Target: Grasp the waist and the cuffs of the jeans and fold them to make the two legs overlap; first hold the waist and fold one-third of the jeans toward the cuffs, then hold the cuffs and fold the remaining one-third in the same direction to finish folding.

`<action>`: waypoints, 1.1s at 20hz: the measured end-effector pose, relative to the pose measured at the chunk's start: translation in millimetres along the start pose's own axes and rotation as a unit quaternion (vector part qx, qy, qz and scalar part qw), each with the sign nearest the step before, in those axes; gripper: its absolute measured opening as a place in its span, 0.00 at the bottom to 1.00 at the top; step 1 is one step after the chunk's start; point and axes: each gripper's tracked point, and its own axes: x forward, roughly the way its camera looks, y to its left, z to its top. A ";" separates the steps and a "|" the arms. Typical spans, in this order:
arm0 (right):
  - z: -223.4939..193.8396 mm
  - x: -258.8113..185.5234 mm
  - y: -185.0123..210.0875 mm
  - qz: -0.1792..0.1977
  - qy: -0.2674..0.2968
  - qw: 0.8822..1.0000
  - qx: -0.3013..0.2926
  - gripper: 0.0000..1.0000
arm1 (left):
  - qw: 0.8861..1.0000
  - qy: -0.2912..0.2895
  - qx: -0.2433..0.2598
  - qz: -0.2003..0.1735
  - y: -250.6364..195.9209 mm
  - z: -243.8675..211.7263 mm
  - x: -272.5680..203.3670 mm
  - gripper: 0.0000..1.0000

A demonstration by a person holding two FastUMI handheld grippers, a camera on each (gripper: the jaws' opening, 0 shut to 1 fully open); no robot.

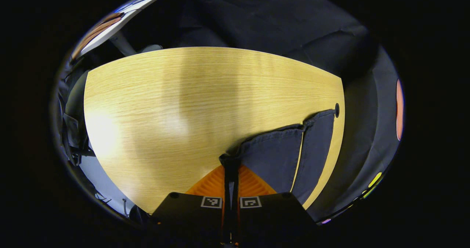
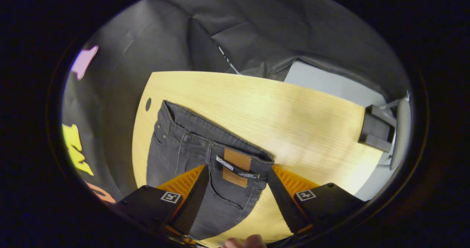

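Right now the left gripper (image 1: pixel 230 167) has its jaws together, clamped on a pinch of dark fabric at the cuff end of the jeans (image 1: pixel 279 156), w/ the hem edges running off to the right of the fingers across the light wood surface (image 1: pixel 165 105). In the left gripper view the two legs lie side by side, a thin strip of wood showing btwn them, and the far cuff corner sits just beside a small round hole (image 1: pixel 336 110) near the surface edge. The rest of that wood is bare, w/ a soft shadow band down the middle. Over in the right gripper view the right gripper (image 2: pixel 235 189) is spread wide apart, a finger on either side of the waistband, not closed on it; can't tell whether the pads touch the cloth. The jeans (image 2: pixel 183 149) lie flat there, dark grey denim, waistband toward the far side, w/ a brown leather patch (image 2: pixel 237 159) at the waist btwn the fingers. A grommet hole (image 2: pixel 148 104) shows near the surface corner beside the waistband. A dark bracket-like block (image 2: pixel 376 128) sits at the surface's right edge. A fingertip (image 2: pixel 244 242) peeks in at the bottom.
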 end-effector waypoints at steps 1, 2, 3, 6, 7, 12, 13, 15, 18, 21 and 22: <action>1.1 0.3 -4.8 -0.014 -0.005 1.000 -0.017 0.81 | 1.000 0.002 0.003 -0.001 -3.2 -1.5 0.1 0.04; 0.2 2.0 -10.0 -0.029 -0.006 0.999 -0.026 0.65 | 1.000 0.004 0.005 -0.004 -4.8 -3.3 0.4 0.04; 2.5 3.0 -14.7 -0.039 -0.010 0.999 -0.021 0.50 | 1.000 0.006 0.007 -0.007 -6.5 -5.5 -0.5 0.04; 5.0 5.8 -4.9 -0.003 0.001 0.999 0.044 0.22 | 1.000 0.007 0.009 -0.008 -6.1 -8.7 -5.3 0.04; 6.2 2.6 -6.3 0.002 0.001 0.998 0.068 0.13 | 1.000 0.009 0.002 -0.009 -6.8 -9.3 -7.4 0.04; 7.3 -25.6 19.0 0.060 0.010 0.989 0.136 0.07 | 0.996 0.019 -0.077 -0.041 -27.4 -12.3 -31.1 0.04; 7.3 -34.3 24.7 0.066 0.012 0.988 0.141 0.07 | 0.995 0.017 -0.084 -0.051 -34.9 -13.1 -39.2 0.04; 10.6 -51.8 39.7 0.079 0.012 0.984 0.161 0.02 | 0.992 0.011 -0.108 -0.065 -42.7 -8.1 -51.3 0.04; 15.0 -65.6 66.1 0.106 0.018 0.980 0.169 0.02 | 0.984 0.013 -0.156 -0.081 -54.2 -4.2 -69.5 0.04; 21.5 -82.4 97.0 0.134 0.019 0.975 0.177 0.02 | 0.980 0.017 -0.179 -0.084 -61.4 -1.5 -82.0 0.04; 23.3 -88.1 108.9 0.144 0.021 0.973 0.181 0.02 | 0.978 0.020 -0.189 -0.084 -66.1 -0.2 -83.5 0.04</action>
